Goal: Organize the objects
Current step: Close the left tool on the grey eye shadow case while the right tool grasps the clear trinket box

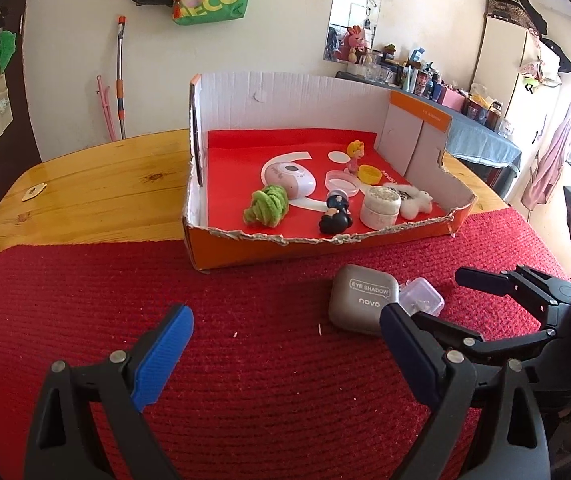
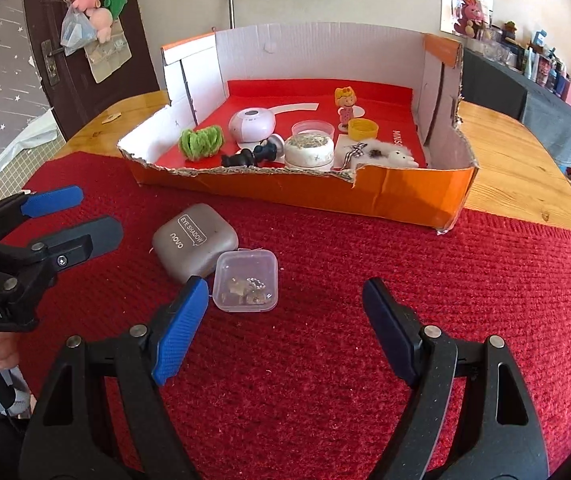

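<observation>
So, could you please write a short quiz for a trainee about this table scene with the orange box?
1. True or false: the grey eye shadow case is inside the orange box.
2. Which item touches the case? A) green scrunchie B) clear plastic box C) yellow cap
3. Fill in: both the left hand-held gripper and the right hand-held gripper are ____ and hold nothing.

Key: 1 false, it lies on the red mat in front of the box; 2 B; 3 open.
</observation>
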